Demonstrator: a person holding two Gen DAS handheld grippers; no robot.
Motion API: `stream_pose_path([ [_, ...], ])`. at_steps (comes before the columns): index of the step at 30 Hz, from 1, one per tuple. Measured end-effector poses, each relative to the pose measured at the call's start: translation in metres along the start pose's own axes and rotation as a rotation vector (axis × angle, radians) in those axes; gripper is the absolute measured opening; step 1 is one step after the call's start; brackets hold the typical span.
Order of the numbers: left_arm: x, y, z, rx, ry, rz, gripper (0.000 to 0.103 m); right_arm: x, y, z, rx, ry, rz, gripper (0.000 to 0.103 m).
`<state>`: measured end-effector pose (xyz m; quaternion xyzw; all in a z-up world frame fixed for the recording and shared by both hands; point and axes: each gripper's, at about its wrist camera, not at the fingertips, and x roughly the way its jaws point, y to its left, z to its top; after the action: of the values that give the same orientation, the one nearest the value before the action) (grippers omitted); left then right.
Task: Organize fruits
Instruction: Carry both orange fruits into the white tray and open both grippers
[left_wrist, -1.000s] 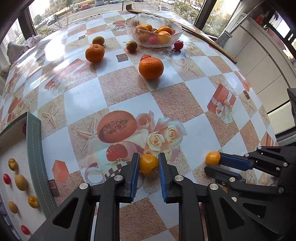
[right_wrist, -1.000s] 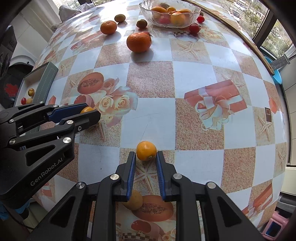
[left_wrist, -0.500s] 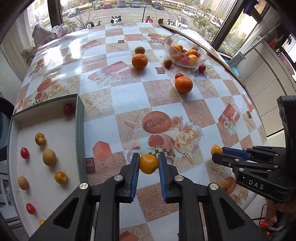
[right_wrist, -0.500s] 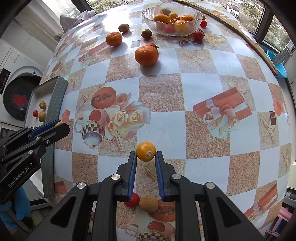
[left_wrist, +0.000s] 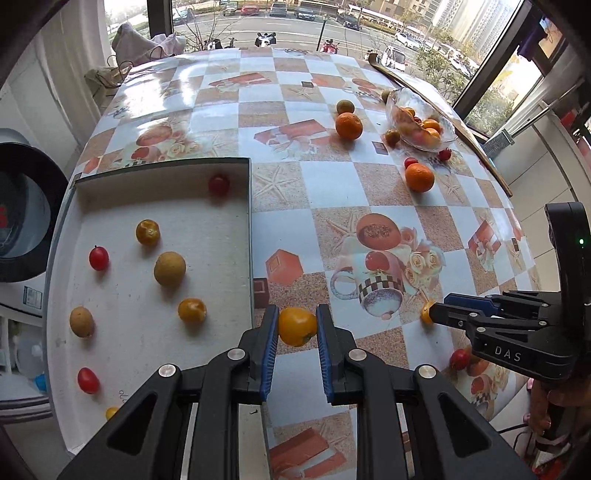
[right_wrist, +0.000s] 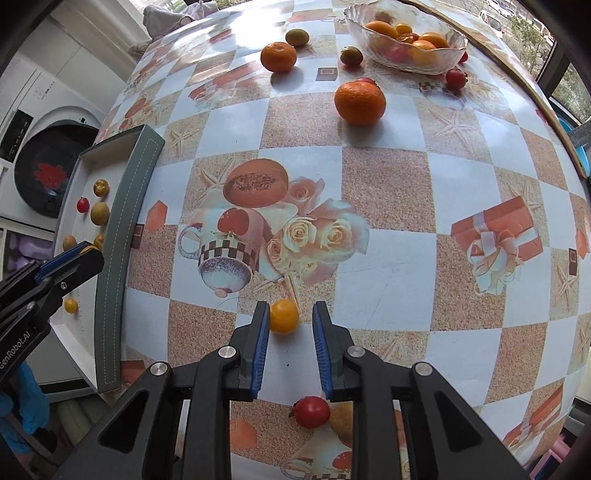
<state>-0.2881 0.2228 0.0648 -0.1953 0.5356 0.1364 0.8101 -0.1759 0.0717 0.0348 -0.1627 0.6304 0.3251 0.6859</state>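
Jaws tell two stories: left gripper (left_wrist: 293, 328) is clamped on a yellow-orange fruit (left_wrist: 297, 326), pads touching both sides, held just beside the tray's right wall; right gripper (right_wrist: 286, 319) stands spread apart, a small yellow fruit (right_wrist: 283, 316) sitting w/ its left side against the left pad and a clear gap to the right pad — whether it rests on the table can't be told.

Far left, the white tray (left_wrist: 147, 350) holds assorted small fruits: red cherry tomatoes, brownish round ones, yellow-orange ones. Center, the checkered tablecloth (left_wrist: 332, 192) w/ printed melon and cup. Farther right, two oranges (left_wrist: 419, 177) — one near, one beyond — and a glass bowl (left_wrist: 417, 122) of fruit at the table's far edge. Below the right gripper, a red tomato (right_wrist: 311, 411) lies on the cloth.
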Motion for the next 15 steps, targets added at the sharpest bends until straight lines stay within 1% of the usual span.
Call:
stream_pose_path([
  [4, -0.001, 0.004, -0.005, -0.005, 0.002, 0.003, 0.022, 0.011, 0.015, -0.004, -0.042, 0.023, 0.003, 0.026],
  [6, -0.003, 0.005, -0.006, -0.005, -0.003, 0.007, 0.022, 0.018, 0.02, -0.006, -0.047, 0.035, -0.01, 0.026],
  [8, -0.005, 0.007, -0.006, -0.008, -0.007, 0.009, 0.022, 0.018, 0.024, -0.005, -0.052, 0.025, -0.019, 0.025],
  [9, -0.006, 0.009, -0.007, -0.012, -0.008, 0.012, 0.022, 0.018, 0.025, -0.004, -0.052, 0.024, -0.023, 0.022],
  [15, -0.016, 0.023, -0.012, -0.056, -0.022, 0.029, 0.022, 0.012, 0.032, 0.005, -0.049, 0.016, -0.009, 0.022],
])
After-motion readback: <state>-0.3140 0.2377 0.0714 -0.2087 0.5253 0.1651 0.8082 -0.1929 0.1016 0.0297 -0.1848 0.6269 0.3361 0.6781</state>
